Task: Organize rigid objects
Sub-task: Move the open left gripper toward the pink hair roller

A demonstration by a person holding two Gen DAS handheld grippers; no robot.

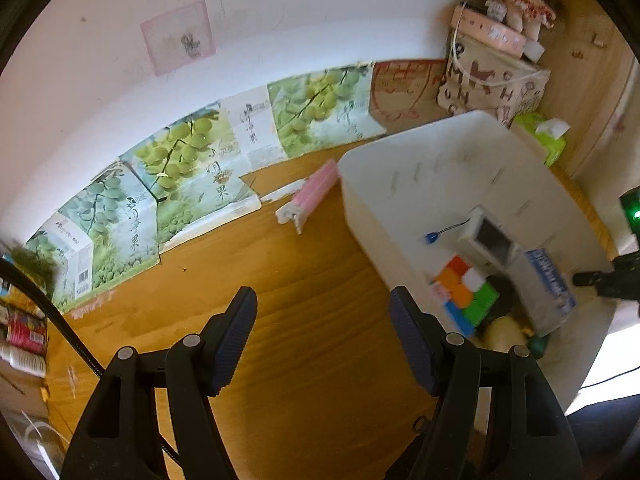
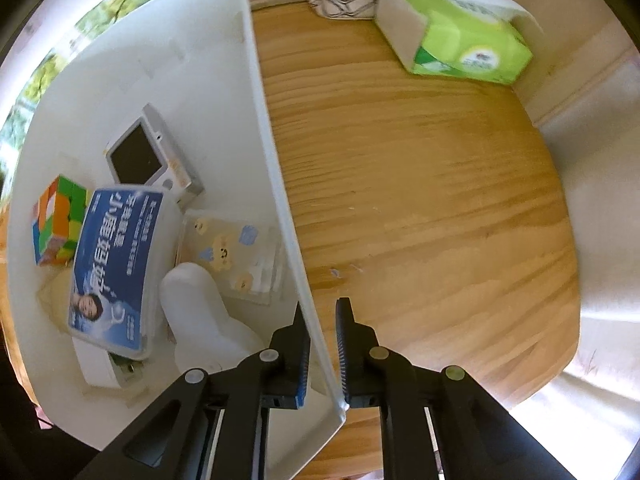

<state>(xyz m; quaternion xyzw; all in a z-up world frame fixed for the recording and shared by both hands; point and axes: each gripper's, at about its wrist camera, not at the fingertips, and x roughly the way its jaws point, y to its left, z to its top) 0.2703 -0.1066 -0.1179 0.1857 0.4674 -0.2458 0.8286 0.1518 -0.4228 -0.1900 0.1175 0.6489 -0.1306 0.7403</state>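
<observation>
My right gripper (image 2: 323, 344) pointed almost straight down and straddled the near side wall of the white rectangular plastic bin (image 2: 276, 184), one finger inside the bin, the other outside over the light wooden tabletop (image 2: 420, 200). The wall stood in the gap between the jaws. The inner pad looked touching or nearly so; the outer pad showed a sliver of gap, so I read it as a loose straddle, not a firm clamp.

My left gripper (image 1: 323, 340) hung over bare wood with its jaws well apart and nothing between them.

Already in the bin: a multicoloured puzzle cube (image 2: 56, 220), a small silver camera with a dark screen (image 2: 148, 156), a blue-labelled flat white box (image 2: 116, 268), a clear case with bear stickers (image 2: 228, 256), and a white rounded plastic piece (image 2: 200, 304).

The loose item I judged to be next was a pink and white ridged stick-like pack (image 1: 312, 194) on the table, just beside the bin's far-left corner in the left wrist view. It lay ahead of my left gripper and slightly right, well apart from it. Its long axis ran diagonally, from lower-left up to the right towards the bin. The left hand was clearly nearer and free; the right one sat on the opposite side of the bin. Guess: I'd need a wrist roll to cross that axis.
</observation>
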